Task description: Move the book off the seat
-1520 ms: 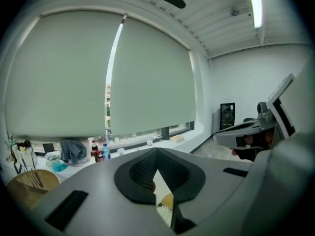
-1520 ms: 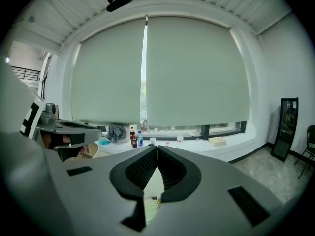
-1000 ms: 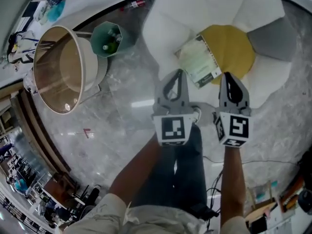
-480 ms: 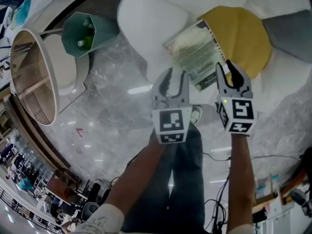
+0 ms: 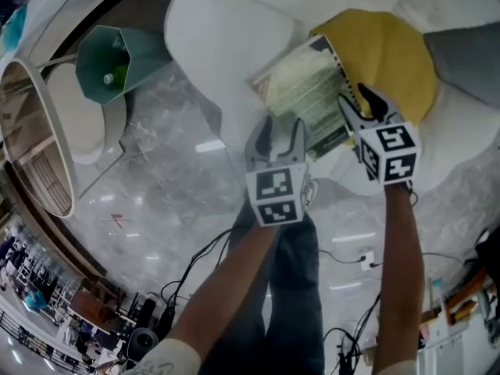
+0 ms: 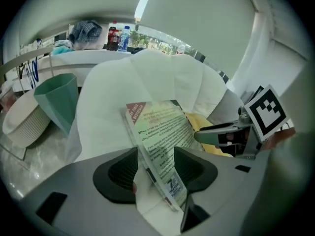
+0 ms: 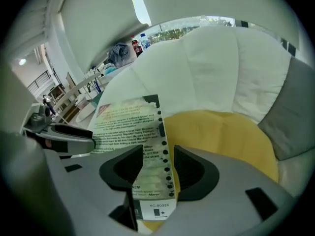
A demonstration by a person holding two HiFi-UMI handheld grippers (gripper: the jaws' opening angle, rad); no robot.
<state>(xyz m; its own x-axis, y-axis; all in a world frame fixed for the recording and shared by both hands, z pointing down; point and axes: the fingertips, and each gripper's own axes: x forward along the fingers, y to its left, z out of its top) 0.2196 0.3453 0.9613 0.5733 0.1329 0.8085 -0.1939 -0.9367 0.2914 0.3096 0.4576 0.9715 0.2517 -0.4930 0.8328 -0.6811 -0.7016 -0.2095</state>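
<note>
**First onlooker:** Where is the book (image 5: 301, 96) at this moment?

**Second onlooker:** It's on the seat (image 5: 211, 37) of the white armchair. Its far side laps onto a yellow cushion (image 5: 391, 53), and its near end reaches in between both pairs of fingers.

**First onlooker:** Have they got hold of it?

**Second onlooker:** No. The left fingers (image 5: 262, 139) have just been opening and stand wide apart. The book's near corner sits in the gap, and neither pad presses on it. The right fingers (image 5: 373, 100) have also just been opening and are spread just as wide. They stand astride the book's edge with the row of black dots, and they are not gripping it either.

**First onlooker:** And around them?

**Second onlooker:** The yellow cushion lies just beyond the right fingers, with a grey cushion (image 5: 469, 53) further off on the same side. A green bin (image 5: 117, 65) stands on the marbled floor (image 5: 172, 162) — well away to the left of the left fingers.
</note>
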